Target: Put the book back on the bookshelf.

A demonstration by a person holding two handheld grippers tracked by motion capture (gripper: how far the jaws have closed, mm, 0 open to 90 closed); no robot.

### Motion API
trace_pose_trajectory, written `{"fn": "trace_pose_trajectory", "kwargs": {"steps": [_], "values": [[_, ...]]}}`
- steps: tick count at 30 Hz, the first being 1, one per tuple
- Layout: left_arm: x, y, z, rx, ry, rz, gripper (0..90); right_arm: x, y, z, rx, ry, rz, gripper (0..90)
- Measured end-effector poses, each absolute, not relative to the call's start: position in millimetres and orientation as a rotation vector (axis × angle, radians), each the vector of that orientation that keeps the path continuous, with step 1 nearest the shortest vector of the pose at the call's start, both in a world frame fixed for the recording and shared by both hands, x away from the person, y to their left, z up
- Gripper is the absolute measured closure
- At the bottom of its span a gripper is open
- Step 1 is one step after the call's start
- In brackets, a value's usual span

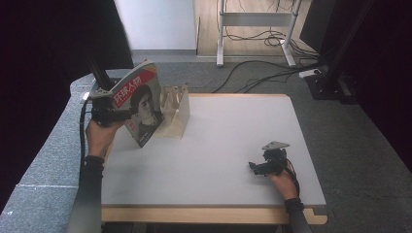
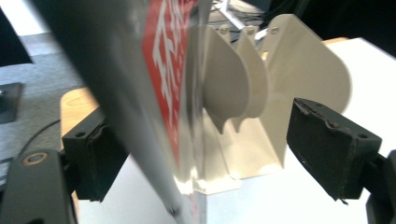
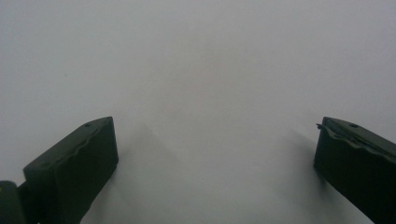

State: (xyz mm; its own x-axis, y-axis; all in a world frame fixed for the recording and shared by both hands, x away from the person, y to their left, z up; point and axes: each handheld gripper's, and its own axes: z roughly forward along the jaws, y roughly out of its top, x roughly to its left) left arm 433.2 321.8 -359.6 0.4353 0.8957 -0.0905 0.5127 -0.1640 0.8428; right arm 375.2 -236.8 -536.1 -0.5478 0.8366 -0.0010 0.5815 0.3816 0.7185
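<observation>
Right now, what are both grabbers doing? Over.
Left gripper at tilted red-and-grey magazine, jaws wide apart in its own view. Right gripper open, resting on white table. Cream slotted rack beside magazine.

Between the left tongs [image 2: 205,154], the magazine [image 2: 140,93] is a blur cut off by the top edge; whether the jaws touch it cannot be told. It hides the near part of the cream rack [image 2: 280,93] just beyond. The right tongs [image 3: 215,163] are cropped at the bottom edge.
</observation>
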Motion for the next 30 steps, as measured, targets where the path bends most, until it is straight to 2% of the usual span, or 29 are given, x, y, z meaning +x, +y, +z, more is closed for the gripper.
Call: {"fn": "trace_pose_trajectory", "kwargs": {"steps": [10, 17, 25, 30], "values": [[402.1, 324.8, -353.6, 1.843, 1.174, 0.535, 13.7, 375.4, -236.8, -536.0, 1.232, 2.283, 0.966, 0.0], [380.8, 318.1, -352.0, 1.884, 1.135, 0.555, 0.0, 375.4, -236.8, -536.0, 1.231, 2.283, 0.965, 0.0], [358.6, 301.9, -358.7, 1.951, 1.041, 0.567, 0.0, 375.3, -236.6, -535.9, 1.234, 2.283, 0.965, 0.0], [352.9, 284.6, -365.4, 1.964, 0.976, 0.526, 0.0, 375.3, -236.5, -535.8, 1.233, 2.283, 0.964, 0.0]]}}
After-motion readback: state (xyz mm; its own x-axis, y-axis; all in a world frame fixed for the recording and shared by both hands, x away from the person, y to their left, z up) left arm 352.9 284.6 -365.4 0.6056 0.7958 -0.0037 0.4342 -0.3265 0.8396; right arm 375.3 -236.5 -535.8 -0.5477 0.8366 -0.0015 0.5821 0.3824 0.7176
